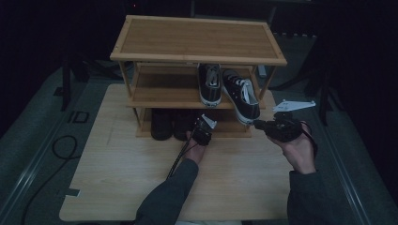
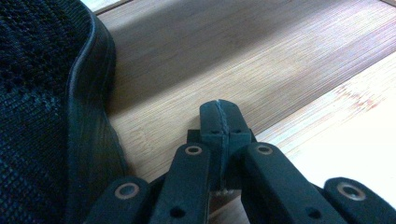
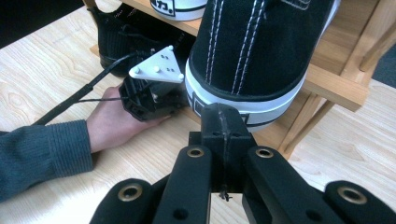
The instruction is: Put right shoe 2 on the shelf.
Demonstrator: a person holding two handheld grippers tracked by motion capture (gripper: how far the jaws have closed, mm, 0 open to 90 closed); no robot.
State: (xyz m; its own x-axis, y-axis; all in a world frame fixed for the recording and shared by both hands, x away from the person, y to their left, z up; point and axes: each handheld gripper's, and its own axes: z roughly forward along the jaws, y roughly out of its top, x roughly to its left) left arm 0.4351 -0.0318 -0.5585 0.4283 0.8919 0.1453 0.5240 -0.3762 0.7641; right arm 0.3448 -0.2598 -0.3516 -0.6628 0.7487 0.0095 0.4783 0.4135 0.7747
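Three-tier wooden shoe rack (image 1: 197, 56) stands at the far edge of the surface (image 1: 141, 183), top shelf bare. Bottom shelf, left part: two dark shoes (image 1: 162, 124) side by side, mesh upper and rubber rim of one close at left in left gripper view. Left tongs (image 1: 202, 127) just right of them at the bottom shelf's front edge, jaws clenched together on nothing, tips over the bamboo shelf board (image 2: 261, 60). Middle shelf, right part: two black canvas sneakers with white soles; one (image 1: 209, 83) sits straight, the other sneaker (image 1: 241, 96) angled, its end overhanging the shelf's front edge. Right tongs (image 1: 259, 124) clenched, empty, tip at that overhanging sneaker's white sole; contact unclear.
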